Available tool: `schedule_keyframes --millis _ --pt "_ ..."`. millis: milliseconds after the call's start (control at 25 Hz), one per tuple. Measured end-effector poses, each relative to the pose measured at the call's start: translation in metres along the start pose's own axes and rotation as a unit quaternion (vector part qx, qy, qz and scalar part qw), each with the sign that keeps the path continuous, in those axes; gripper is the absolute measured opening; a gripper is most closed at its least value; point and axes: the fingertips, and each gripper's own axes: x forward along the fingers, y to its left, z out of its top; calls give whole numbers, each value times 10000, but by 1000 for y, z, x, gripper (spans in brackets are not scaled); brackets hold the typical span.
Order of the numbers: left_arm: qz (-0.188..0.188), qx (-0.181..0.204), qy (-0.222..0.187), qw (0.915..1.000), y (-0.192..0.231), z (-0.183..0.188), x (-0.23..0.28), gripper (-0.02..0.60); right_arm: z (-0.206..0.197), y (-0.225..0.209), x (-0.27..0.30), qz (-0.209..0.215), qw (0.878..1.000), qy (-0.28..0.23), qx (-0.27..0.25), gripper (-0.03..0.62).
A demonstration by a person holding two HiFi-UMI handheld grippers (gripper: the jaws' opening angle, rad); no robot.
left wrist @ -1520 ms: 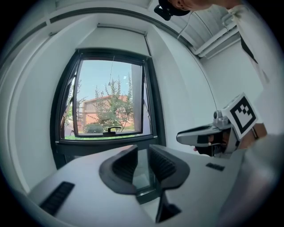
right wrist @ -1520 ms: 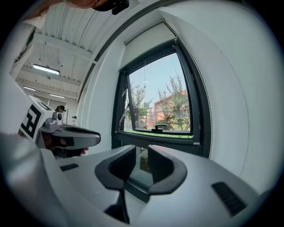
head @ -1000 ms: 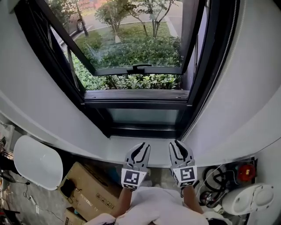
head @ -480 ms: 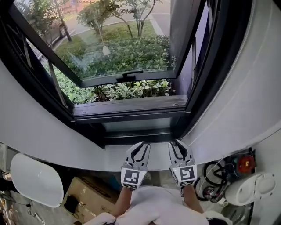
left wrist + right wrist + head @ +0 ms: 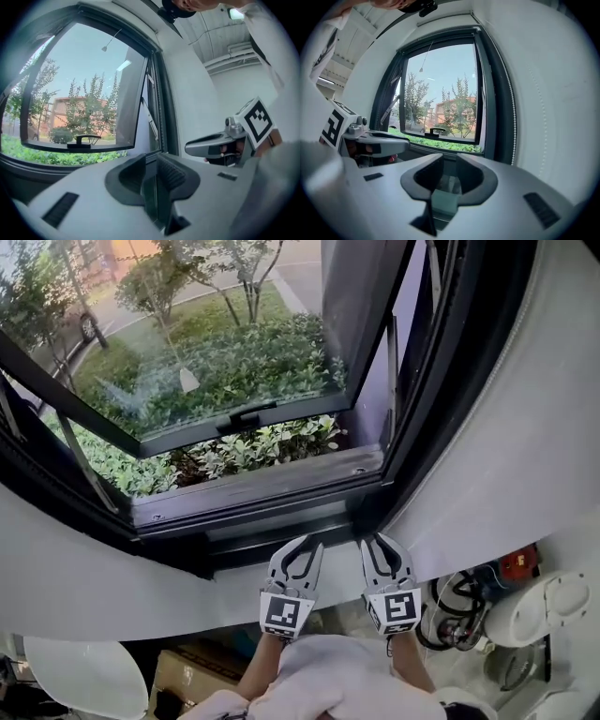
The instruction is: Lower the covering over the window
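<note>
A white window sill [image 5: 103, 573] curves under a dark-framed window [image 5: 281, 486], with white wall [image 5: 525, 456] on both sides. The outward-tilted sash [image 5: 225, 381] stands open; its black handle [image 5: 246, 415] sits on the lower rail. Green shrubs [image 5: 262, 442] and trees fill the ground outside.

On the floor below the sill are a cardboard box [image 5: 187, 676], a white rounded object [image 5: 84, 676], a coil of dark cables [image 5: 455, 606], a red item [image 5: 520, 563] and a white round appliance [image 5: 553, 601].

The covering [image 5: 443, 18] shows only as a pale strip along the top of the window opening, and the glass is uncovered. A thin cord with a small cone-shaped pull [image 5: 422, 69] hangs from it in front of the pane. A bead chain [image 5: 513, 108] runs down just beside the right edge of the frame.

The left gripper [image 5: 307, 542] and right gripper [image 5: 375, 540] are held side by side, close over the sill and pointing at the window. Each has its jaws apart, with nothing between them.
</note>
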Motion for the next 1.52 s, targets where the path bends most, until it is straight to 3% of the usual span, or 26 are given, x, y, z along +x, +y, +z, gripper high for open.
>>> schedule_keyframes --millis 480,760,1080,1520 --pt "-1270 55 -404 9911 -26 20 55 81 8 -41 -9 -1235 9923 61 -54 80" --pt "-1781 147 -522 9825 -53 27 78 81 7 -63 -23 -1792 9838 96 30 80" --pt "-2040 149 -450 9778 -84 27 105 81 3 -85 -32 -1956 9806 67 119 80" --pt "-2045 140 -349 9782 -112 24 143 81 -3 -101 -32 -1813 9831 25 260 80"
